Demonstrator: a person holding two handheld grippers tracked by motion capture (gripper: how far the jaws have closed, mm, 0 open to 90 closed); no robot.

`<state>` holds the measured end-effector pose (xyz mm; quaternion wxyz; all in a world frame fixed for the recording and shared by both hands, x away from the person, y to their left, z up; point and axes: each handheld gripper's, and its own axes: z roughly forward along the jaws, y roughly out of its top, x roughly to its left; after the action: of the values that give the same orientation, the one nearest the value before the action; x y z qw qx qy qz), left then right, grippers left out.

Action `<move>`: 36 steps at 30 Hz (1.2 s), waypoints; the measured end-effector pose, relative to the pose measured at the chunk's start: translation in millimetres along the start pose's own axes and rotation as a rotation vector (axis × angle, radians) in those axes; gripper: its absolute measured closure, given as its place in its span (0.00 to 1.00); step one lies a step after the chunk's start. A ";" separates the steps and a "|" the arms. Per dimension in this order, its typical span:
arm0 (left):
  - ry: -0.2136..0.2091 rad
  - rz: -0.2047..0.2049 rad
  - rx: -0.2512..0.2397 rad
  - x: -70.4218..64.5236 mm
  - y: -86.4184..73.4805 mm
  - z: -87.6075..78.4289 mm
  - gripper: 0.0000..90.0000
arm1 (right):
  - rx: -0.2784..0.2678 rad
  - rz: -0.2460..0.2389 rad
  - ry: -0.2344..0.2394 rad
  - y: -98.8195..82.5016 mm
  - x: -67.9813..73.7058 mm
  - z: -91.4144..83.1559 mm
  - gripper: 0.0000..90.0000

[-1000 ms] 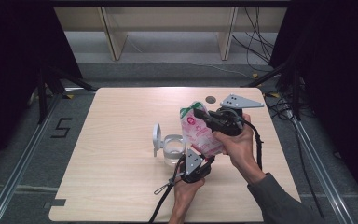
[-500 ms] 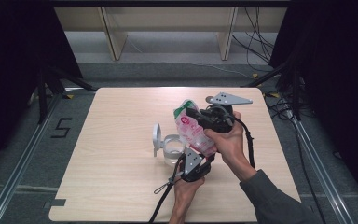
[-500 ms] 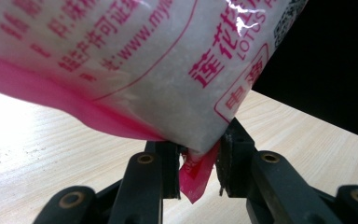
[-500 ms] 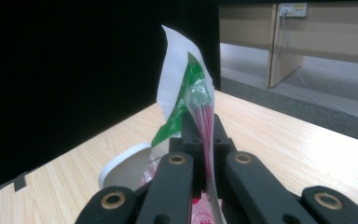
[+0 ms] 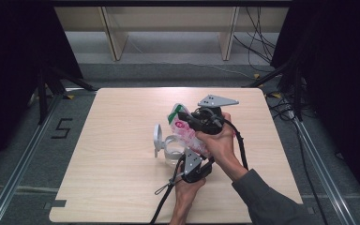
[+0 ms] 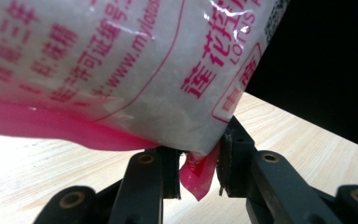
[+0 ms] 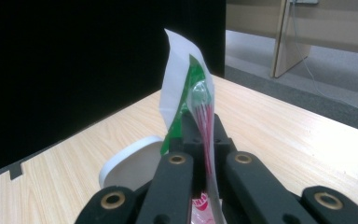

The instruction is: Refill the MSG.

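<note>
A light wooden table carries a clear glass jar with its white lid propped beside it.

bag: top and left cut by frame edge | jar: partly hidden behind bag, contents unclear

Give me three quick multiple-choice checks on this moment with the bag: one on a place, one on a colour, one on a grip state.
1. Where is the white lid?
A. left of the clear jar
B. on the floor
C. at the table's far right corner

2. What colour is the print on the bag?
A. blue
B. pink-red
C. black

3. How does the right gripper stand?
A. wide open
B. shut on the bag's top edge
C. shut on the lid

Answers:
1 A, the high view shows the lid beside the jar.
2 B, the left gripper view shows it.
3 B, the jaws pinch the film.
</note>
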<state>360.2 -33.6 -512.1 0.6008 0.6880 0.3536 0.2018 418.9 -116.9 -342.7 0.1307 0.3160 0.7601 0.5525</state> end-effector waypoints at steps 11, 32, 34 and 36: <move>-0.006 -0.025 -0.023 -2.0 -0.4 2.4 0.81 | 0.025 -0.012 0.006 -2.8 2.9 9.8 1.00; -0.021 -0.034 -0.031 1.4 0.1 6.5 0.82 | 0.075 -0.027 -0.010 -5.5 8.8 21.5 1.00; -0.023 -0.028 -0.028 2.7 0.0 6.0 0.82 | 0.079 -0.027 -0.004 -5.9 10.4 23.1 1.00; -0.025 -0.038 -0.036 3.7 -0.8 6.7 0.82 | 0.084 -0.036 -0.005 -5.7 11.4 23.0 1.00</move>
<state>367.1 -35.5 -514.7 0.6209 0.6729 0.3553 0.1882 420.9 -93.5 -354.4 0.1292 0.3089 0.7879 0.5168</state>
